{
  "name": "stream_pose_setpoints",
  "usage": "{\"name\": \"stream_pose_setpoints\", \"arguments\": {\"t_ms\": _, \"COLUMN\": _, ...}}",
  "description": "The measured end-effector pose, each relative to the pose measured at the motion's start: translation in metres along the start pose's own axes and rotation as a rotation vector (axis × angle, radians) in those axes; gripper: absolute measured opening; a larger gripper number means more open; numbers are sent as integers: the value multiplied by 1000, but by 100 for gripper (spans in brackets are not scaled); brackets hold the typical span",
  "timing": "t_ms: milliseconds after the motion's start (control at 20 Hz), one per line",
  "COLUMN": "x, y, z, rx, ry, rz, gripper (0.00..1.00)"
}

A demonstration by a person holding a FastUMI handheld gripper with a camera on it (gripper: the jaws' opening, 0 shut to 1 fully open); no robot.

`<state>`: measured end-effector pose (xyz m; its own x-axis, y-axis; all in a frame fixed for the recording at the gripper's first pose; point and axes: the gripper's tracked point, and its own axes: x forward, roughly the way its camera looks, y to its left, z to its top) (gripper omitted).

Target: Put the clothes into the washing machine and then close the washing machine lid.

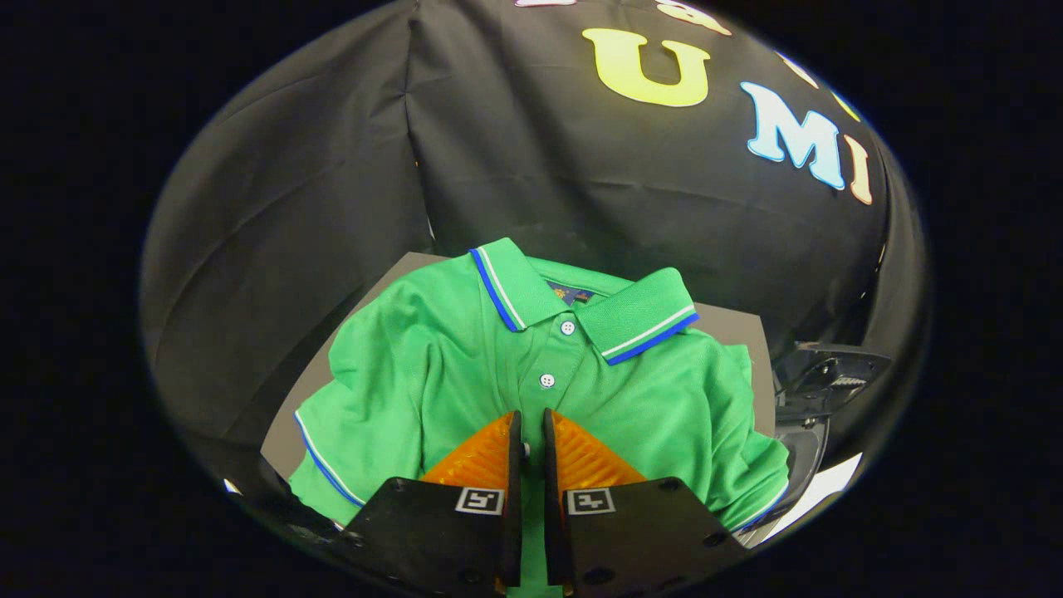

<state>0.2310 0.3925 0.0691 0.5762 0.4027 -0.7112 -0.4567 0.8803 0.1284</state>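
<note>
Gripper view: jaws nearly closed, pinching the green polo shirt (448, 357).

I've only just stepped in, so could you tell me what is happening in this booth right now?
A person is working a hand-held gripper over a green polo shirt that lies spread, collar up, on a grey board. The fingers stand nearly closed at the shirt's button placket, with a narrow strip of fabric showing between them; whether they are actually pinching the cloth cannot be told. Beyond the shirt's far sleeve sits part of a dark machine, probably the washer. The shirt has not yet gone into it.
</note>
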Motion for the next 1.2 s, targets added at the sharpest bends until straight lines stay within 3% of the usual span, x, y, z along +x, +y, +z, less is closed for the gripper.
{"name": "stream_pose_setpoints", "arguments": {"t_ms": 250, "x": 1, "y": 2, "z": 3, "rx": -10, "ry": -38, "rz": -8, "gripper": 14}}
{"name": "stream_pose_setpoints", "arguments": {"t_ms": 300, "x": -1, "y": 1, "z": 3, "rx": -17, "ry": -40, "rz": -6, "gripper": 1}}
{"name": "stream_pose_setpoints", "arguments": {"t_ms": 550, "x": -8, "y": 5, "z": 5, "rx": 10, "ry": -37, "rz": 14, "gripper": 1}}
{"name": "stream_pose_setpoints", "arguments": {"t_ms": 1200, "x": -89, "y": 3, "z": 73, "rx": -26, "ry": -262, "rz": 57, "gripper": 1}}
